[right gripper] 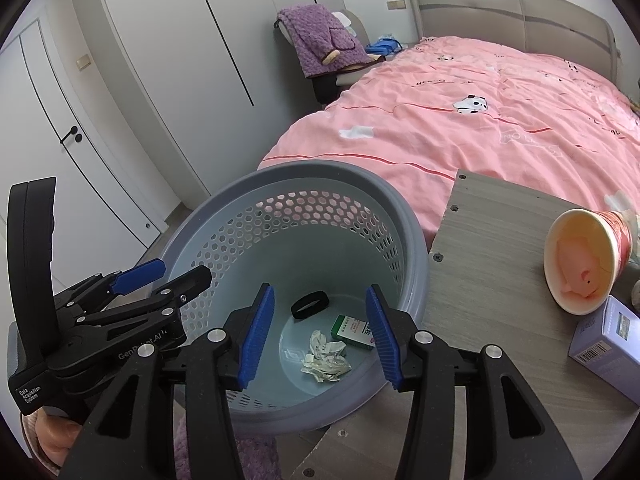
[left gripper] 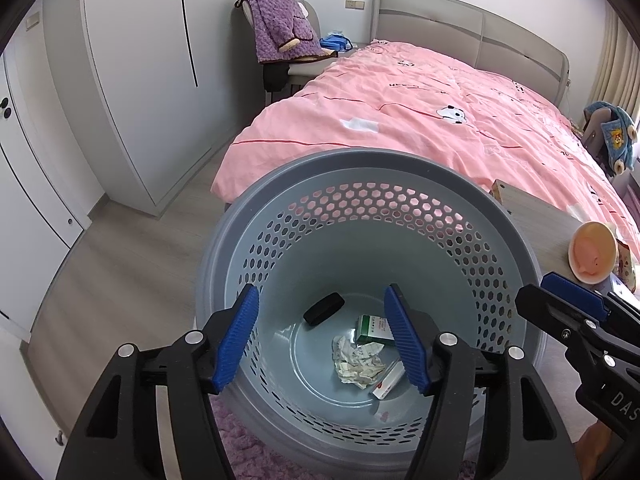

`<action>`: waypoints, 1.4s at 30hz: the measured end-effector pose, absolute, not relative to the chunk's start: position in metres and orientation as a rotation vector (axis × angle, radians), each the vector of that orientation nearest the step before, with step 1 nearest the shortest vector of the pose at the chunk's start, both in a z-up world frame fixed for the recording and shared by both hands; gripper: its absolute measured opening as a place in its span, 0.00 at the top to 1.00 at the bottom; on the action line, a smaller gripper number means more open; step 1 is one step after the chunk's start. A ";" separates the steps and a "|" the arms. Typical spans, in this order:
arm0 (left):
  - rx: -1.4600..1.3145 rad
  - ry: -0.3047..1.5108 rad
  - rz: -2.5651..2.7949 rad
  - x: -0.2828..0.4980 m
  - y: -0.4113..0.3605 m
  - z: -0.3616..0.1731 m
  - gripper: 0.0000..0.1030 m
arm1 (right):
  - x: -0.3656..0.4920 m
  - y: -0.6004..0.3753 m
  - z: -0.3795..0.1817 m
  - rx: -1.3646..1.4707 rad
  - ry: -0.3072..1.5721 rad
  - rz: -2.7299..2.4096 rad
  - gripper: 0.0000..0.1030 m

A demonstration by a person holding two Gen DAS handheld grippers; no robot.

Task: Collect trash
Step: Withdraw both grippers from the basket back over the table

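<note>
A grey perforated trash basket stands on the floor by the bed; it also shows in the right wrist view. Inside lie crumpled paper, a green and white box, a black band and a small red and white box. My left gripper is open and empty above the basket's mouth. My right gripper is open and empty above the basket too. A paper cup lies on its side on the grey table.
A lavender carton lies on the table by the cup. A bed with a pink cover is behind the basket. A chair with a purple robe stands at the bed's far side. White wardrobes line the left. A purple rug lies under the basket.
</note>
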State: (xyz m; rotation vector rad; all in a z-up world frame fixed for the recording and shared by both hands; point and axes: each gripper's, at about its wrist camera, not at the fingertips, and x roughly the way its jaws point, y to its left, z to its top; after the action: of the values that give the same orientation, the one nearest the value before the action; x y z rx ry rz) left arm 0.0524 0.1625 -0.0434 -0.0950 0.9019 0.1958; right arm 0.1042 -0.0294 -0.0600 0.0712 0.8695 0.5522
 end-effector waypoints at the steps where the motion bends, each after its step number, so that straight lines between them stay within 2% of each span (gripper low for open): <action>1: -0.094 0.898 0.195 0.051 0.162 -0.042 0.39 | 0.104 -0.030 -0.059 0.071 0.869 0.550 0.54; 18: -0.079 0.858 0.116 0.033 0.128 -0.021 0.37 | 0.076 -0.079 -0.045 0.106 0.834 0.454 0.49; 42: 0.027 0.850 -0.088 0.025 -0.011 -0.015 0.35 | 0.044 -0.292 -0.062 0.234 0.805 0.066 0.47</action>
State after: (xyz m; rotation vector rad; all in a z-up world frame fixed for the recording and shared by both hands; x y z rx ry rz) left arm 0.0247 -0.0110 -0.0148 0.0266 0.8498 -0.0882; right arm 0.0440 -0.2919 -0.0615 0.2338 0.8052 0.0662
